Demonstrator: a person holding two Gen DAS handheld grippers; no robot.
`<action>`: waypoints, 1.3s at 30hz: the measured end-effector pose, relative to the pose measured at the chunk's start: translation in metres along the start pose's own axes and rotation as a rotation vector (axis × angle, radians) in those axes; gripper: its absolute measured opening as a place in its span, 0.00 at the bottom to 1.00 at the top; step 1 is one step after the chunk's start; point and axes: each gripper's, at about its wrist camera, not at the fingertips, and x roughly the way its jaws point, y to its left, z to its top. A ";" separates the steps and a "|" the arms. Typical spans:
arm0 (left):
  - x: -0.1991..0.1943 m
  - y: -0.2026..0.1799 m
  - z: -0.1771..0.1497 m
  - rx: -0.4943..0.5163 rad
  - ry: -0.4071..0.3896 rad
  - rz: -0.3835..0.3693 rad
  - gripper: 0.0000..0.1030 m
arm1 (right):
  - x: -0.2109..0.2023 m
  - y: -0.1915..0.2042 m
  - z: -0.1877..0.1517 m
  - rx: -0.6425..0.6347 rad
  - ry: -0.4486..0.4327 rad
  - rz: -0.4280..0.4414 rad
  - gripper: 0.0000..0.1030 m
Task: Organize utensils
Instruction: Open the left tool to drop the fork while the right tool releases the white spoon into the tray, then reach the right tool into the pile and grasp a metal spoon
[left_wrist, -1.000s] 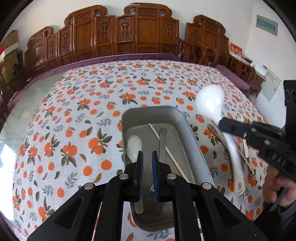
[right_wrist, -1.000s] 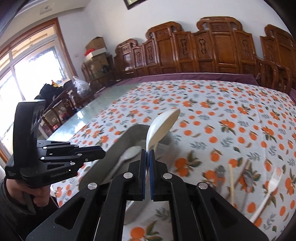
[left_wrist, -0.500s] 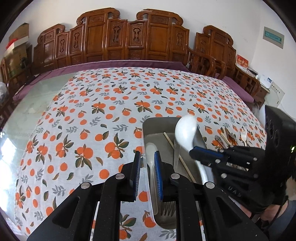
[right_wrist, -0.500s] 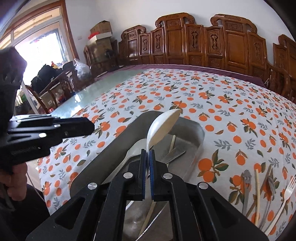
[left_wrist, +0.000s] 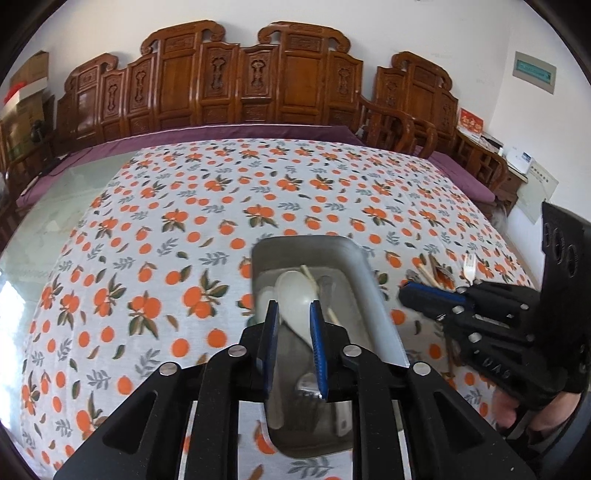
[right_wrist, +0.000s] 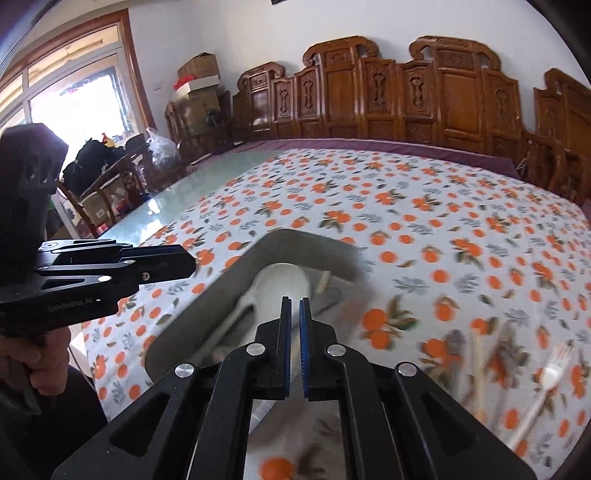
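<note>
Left of the metal tray (left_wrist: 371, 291), the orange-print tablecloth (left_wrist: 147, 258) covering the surface lies bare. In the right wrist view a person's hand (right_wrist: 40, 365) grips the left hand-held gripper (right_wrist: 190, 258), whose tips point toward the near left corner of the tray.

From its own camera, the left hand-held gripper (left_wrist: 293, 306) hangs above the near half of the tray. Its jaws have just been opening and now stand spread, with nothing pinched between the blue pads (left_wrist: 271, 332).

Inside the tray, seen through that gap, lies a large white plastic spoon (left_wrist: 295, 295), bowl toward the far end. Just right of it in the tray are a wooden chopstick (left_wrist: 308, 275) and a metal utensil (left_wrist: 325, 286) that I cannot identify. At the near end of the tray sit metal fork tines (left_wrist: 308, 391).

The right hand-held gripper (right_wrist: 294, 301) has its pads pressed nearly together and grips nothing. In the left wrist view its tips sit just right of the tray's right wall.

Further right of the tray, loose on the cloth, are chopsticks (left_wrist: 428, 273), some metal utensils, too blurred to name, and a white plastic fork (right_wrist: 554, 373).
</note>
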 end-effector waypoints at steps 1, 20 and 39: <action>0.001 -0.004 0.000 0.004 0.000 -0.008 0.19 | -0.008 -0.007 -0.002 0.001 -0.004 -0.017 0.06; 0.018 -0.083 -0.011 0.093 0.014 -0.116 0.35 | -0.060 -0.128 -0.053 0.165 0.078 -0.282 0.18; 0.028 -0.110 -0.022 0.116 0.038 -0.134 0.35 | -0.002 -0.137 -0.064 0.213 0.207 -0.343 0.10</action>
